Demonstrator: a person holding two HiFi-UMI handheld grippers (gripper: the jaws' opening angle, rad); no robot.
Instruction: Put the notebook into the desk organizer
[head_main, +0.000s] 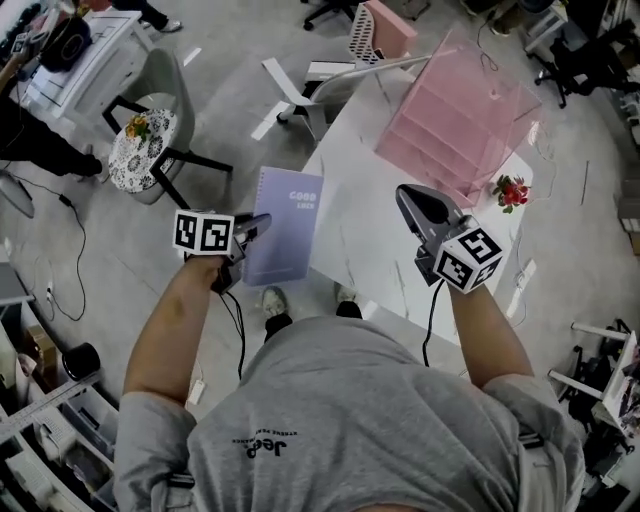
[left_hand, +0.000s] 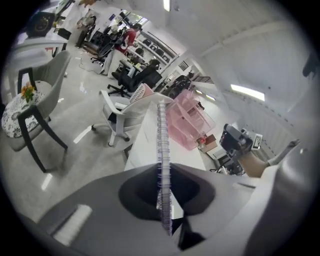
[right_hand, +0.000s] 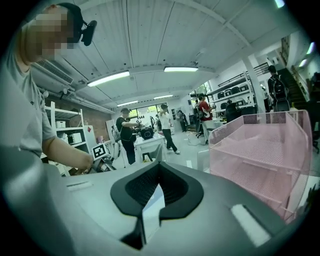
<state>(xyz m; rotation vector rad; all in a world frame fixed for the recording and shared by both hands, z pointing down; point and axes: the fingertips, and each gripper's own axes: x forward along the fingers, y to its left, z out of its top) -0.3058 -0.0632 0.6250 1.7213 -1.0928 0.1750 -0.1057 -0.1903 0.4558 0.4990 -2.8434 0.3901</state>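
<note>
Desk organizer (head_main: 455, 110): pink, translucent, with stacked tiers, standing on the far part of the white worktop (head_main: 370, 235); taken here as the reference item. Notebook (head_main: 288, 225): lilac cover, wire spiral along one long side, not in the desk organizer but well apart from it on its near-left side, held in the air and overhanging the worktop edge that faces away from the organizer. Left hand-held gripper (head_main: 256, 224): closed on the notebook's spiral edge; in the left gripper view the wire binding (left_hand: 162, 150) runs upright between the two jaws of the gripper (left_hand: 165, 200), and the desk organizer (left_hand: 186, 117) shows beyond it, further along the worktop. Right hand-held gripper (head_main: 412, 198): near the desk organizer's front corner, above the worktop, jaws drawn narrow with only a thin slit left and nothing between them; the right gripper view (right_hand: 150, 205) shows pale worktop through that slit and the organizer's mesh tiers (right_hand: 260, 160) close on the right. Red flower sprig (head_main: 511, 190): on the worktop just beside the organizer's near right corner. Chair with floral cushion (head_main: 140, 150): on the floor, far to the organizer's left.
</note>
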